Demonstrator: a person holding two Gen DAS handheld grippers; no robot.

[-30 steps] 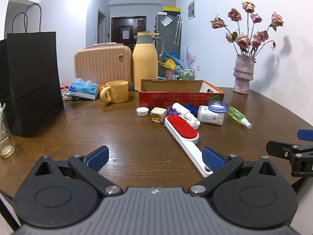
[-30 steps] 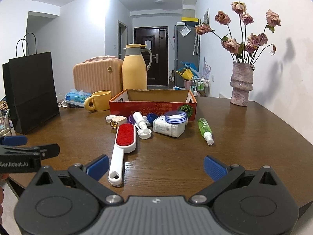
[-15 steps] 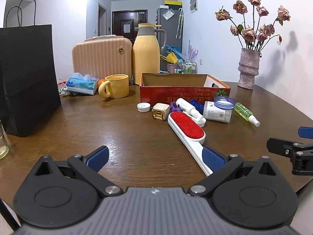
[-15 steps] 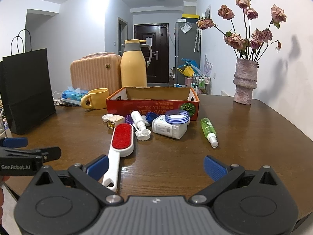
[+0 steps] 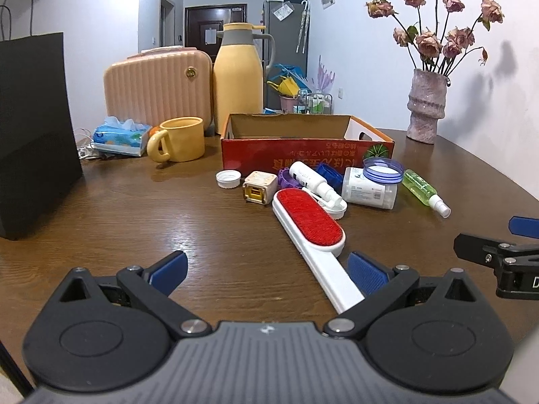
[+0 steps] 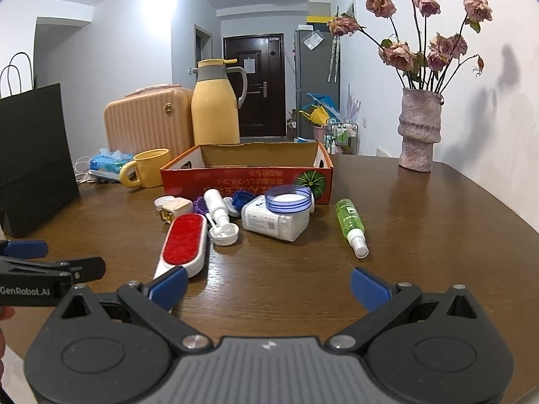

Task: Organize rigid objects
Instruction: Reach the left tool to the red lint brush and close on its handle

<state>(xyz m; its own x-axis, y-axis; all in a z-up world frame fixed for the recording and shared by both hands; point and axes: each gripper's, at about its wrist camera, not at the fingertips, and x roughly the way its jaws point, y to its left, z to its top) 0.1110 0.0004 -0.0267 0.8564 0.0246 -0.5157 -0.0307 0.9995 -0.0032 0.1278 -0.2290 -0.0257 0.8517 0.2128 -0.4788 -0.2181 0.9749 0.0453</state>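
A red open cardboard box [image 5: 303, 155] [image 6: 246, 178] stands mid-table. In front of it lie a white lint brush with a red pad [image 5: 310, 225] [image 6: 183, 239], a white spray bottle [image 5: 311, 181], a white jar on its side with a blue lid [image 5: 370, 188] [image 6: 276, 219], a green spray bottle [image 5: 424, 192] [image 6: 352, 225], a beige cube [image 5: 257, 192], a white cap [image 5: 228, 179] and small purple and blue pieces. My left gripper [image 5: 267, 271] is open and empty, its right finger beside the brush handle. My right gripper [image 6: 267, 284] is open and empty, near the table's front.
A black paper bag [image 5: 30, 128] stands at the left. Behind the box are a yellow mug [image 5: 180, 139], a tissue pack [image 5: 121, 134], a peach case [image 5: 158, 84] and a yellow thermos [image 5: 239, 77]. A vase with dried roses [image 5: 426, 111] stands at the far right.
Both grippers have moved forward toward the objects. The lint brush handle now lies next to my left gripper's right finger. Both stay open.
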